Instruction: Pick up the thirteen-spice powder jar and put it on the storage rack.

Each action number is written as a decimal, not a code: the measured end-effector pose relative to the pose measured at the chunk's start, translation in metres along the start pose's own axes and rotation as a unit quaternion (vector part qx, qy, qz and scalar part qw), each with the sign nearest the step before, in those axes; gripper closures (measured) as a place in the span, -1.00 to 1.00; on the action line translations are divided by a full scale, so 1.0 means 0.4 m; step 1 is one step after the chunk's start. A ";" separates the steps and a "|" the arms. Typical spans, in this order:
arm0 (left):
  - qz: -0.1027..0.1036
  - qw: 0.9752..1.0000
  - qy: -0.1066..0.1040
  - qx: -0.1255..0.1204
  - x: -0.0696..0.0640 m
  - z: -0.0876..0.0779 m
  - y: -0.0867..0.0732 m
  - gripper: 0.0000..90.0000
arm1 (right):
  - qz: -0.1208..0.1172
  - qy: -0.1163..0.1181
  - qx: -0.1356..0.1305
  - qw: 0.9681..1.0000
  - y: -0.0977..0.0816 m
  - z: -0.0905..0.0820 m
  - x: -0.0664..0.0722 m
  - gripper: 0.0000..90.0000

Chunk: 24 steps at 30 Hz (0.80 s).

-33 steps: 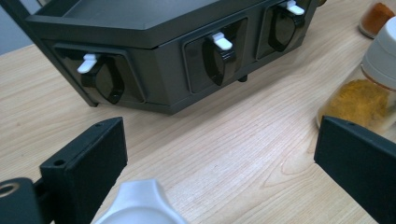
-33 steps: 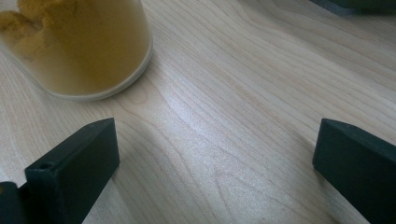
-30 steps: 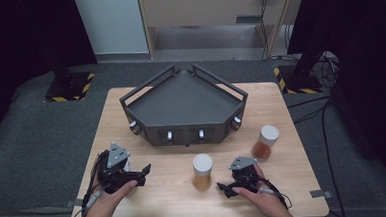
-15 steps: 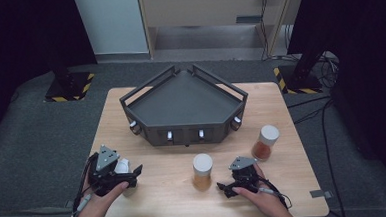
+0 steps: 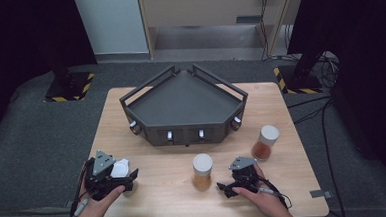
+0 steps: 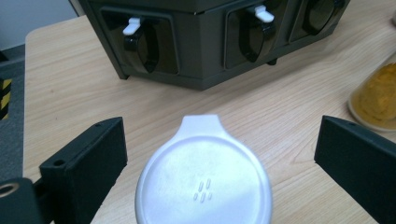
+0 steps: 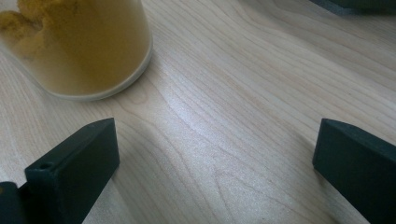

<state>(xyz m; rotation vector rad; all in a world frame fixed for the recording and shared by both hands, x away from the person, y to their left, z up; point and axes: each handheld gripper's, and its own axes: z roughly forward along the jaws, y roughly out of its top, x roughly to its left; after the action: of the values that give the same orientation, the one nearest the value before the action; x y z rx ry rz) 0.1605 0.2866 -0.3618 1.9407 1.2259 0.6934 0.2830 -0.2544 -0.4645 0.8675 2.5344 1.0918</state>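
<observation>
- The left gripper (image 5: pixel 127 179) sits near the front left corner of the wooden table (image 5: pixel 276 109), held in the person's left hand (image 5: pixel 94 211). Its two black jaws are spread wide.
- Between those jaws stands a jar with a white flip-top lid (image 6: pixel 204 186). In the left gripper view the lid lies midway between the jaws, with bare wood showing on both sides, so neither jaw touches it.
- In the high view the same white lid (image 5: pixel 120 169) shows just beside the grey three-cornered plate on top of the left gripper.
- The right gripper (image 5: pixel 225 189) rests near the front edge of the table, right of centre, held in the person's right hand (image 5: pixel 263 200). Its jaws are also spread apart, with only bare wood between them in the right gripper view.
- A jar of yellow powder (image 5: pixel 203 172) with a white lid stands just to the left of the right gripper, close but not between its jaws. Its base (image 7: pixel 81 46) appears at the upper left of the right gripper view.
- A jar of orange-red powder (image 5: pixel 265 142), also white-lidded, stands beyond the right gripper, toward the table's right edge.
- A dark, angular rack (image 5: pixel 183 106) with small white levers along its front occupies the middle of the table, well behind both grippers.
</observation>
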 end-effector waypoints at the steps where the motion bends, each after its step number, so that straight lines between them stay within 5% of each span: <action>1: -0.001 1.000 0.000 0.001 0.000 0.001 -0.002 -0.97 | 0.000 0.000 0.000 1.000 0.000 0.000 0.000 -0.99; 24: -0.013 1.000 0.008 0.017 -0.003 0.025 -0.057 -0.97 | 0.000 0.000 0.000 1.000 0.000 0.000 0.000 -0.99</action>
<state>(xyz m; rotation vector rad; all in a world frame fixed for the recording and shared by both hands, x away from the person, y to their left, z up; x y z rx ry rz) 0.1558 0.2889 -0.3860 1.9474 1.2776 0.6803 0.2831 -0.2544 -0.4645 0.8685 2.5357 1.0917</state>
